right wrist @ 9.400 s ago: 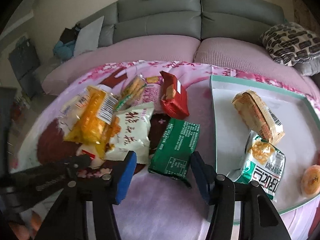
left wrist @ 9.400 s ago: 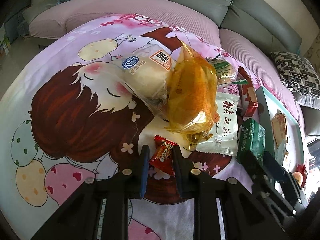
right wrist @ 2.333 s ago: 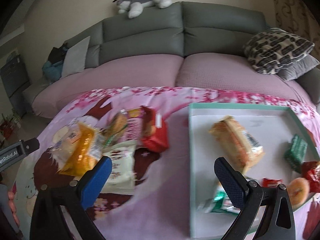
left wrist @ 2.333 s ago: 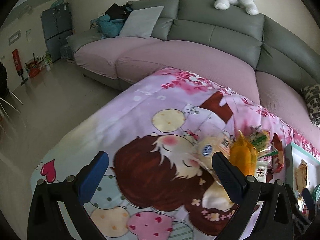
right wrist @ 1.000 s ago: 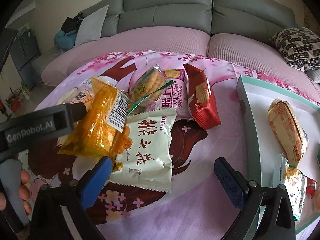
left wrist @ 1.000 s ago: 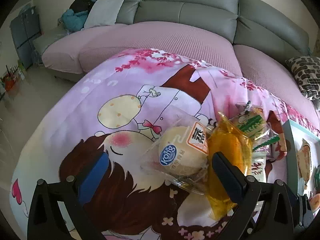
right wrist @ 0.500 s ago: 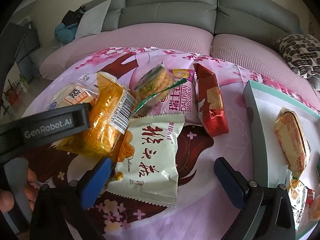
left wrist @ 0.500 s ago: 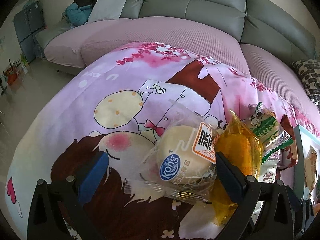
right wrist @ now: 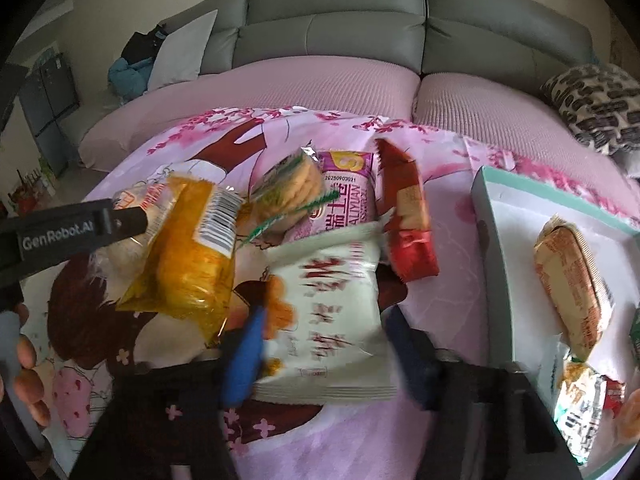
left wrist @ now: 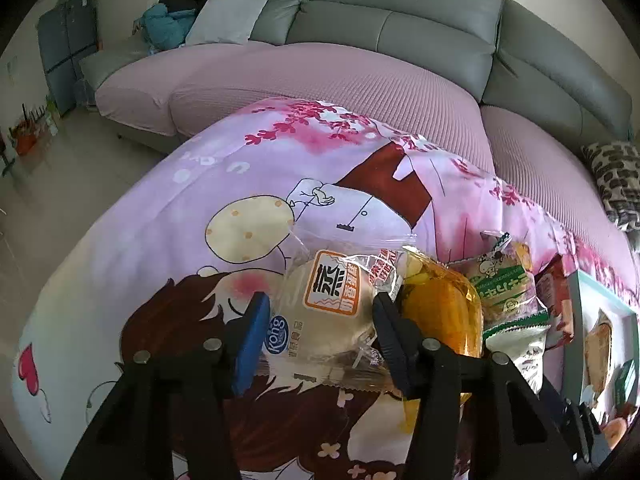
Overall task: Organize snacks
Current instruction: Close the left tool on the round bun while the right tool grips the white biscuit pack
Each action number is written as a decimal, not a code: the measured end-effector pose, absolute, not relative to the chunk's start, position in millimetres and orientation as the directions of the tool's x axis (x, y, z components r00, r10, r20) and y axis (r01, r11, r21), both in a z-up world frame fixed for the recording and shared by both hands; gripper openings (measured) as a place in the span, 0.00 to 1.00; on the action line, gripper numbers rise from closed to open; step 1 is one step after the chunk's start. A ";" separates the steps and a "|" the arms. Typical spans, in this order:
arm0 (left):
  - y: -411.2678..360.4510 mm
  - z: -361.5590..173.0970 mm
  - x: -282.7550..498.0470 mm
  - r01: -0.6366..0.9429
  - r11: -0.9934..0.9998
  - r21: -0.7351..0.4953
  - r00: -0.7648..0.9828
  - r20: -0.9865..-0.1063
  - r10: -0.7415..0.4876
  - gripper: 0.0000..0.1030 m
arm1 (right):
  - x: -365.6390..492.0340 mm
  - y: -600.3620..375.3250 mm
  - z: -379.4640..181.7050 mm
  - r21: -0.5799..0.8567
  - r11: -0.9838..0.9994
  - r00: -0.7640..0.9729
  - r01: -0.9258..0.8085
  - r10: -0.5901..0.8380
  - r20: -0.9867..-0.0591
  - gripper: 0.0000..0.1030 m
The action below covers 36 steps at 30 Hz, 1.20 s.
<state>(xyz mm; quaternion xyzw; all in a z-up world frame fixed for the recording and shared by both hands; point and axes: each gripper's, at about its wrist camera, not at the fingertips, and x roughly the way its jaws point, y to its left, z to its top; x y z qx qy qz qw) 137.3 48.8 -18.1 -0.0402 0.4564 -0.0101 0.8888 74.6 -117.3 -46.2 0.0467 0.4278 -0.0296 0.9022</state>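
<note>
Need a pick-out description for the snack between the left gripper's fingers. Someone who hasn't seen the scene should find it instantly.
On the pink cartoon-print cloth in front of the sofa, find the snack pile and take its left end. The steamed bun pack lies there, between the closing fingers of the left gripper. It is the only clear wrapper showing a pale round bun, with an orange-framed label and blue logo; its neighbour, the orange bag, is tinted.

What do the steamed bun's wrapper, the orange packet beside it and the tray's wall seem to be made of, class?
Steamed bun's wrapper: thin clear plastic film, glossy; the pale bun shows through.
Orange packet: translucent, tinted plastic; shiny and crinkled.
Tray's wall: probably card, matte teal outside and white inside; rigid plastic is possible.
</note>
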 end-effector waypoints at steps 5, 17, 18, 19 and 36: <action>51.6 -18.6 137.0 -0.026 0.994 -0.108 0.579 -0.812 -0.073 0.46 | 73.3 -121.4 -44.1 0.077 0.992 0.634 0.096 -0.001 -0.773 0.58; 50.1 -16.0 134.8 -0.029 0.993 -0.112 0.575 -0.815 -0.075 0.41 | 67.7 -124.5 -30.1 0.091 0.992 0.656 0.090 0.009 -0.755 0.58; 49.0 -16.7 134.8 -0.026 0.994 -0.106 0.573 -0.816 -0.072 0.41 | 67.5 -124.2 -30.6 0.090 0.992 0.655 0.088 0.011 -0.756 0.58; 46.9 -18.0 135.2 -0.020 0.995 -0.097 0.571 -0.818 -0.068 0.41 | 67.6 -124.2 -31.4 0.090 0.992 0.652 0.088 0.011 -0.758 0.58; 30.6 -36.5 144.6 -0.029 1.000 -0.009 0.582 -0.813 0.010 0.56 | 69.7 -128.6 -38.0 0.096 0.991 0.636 0.095 0.013 -0.772 0.58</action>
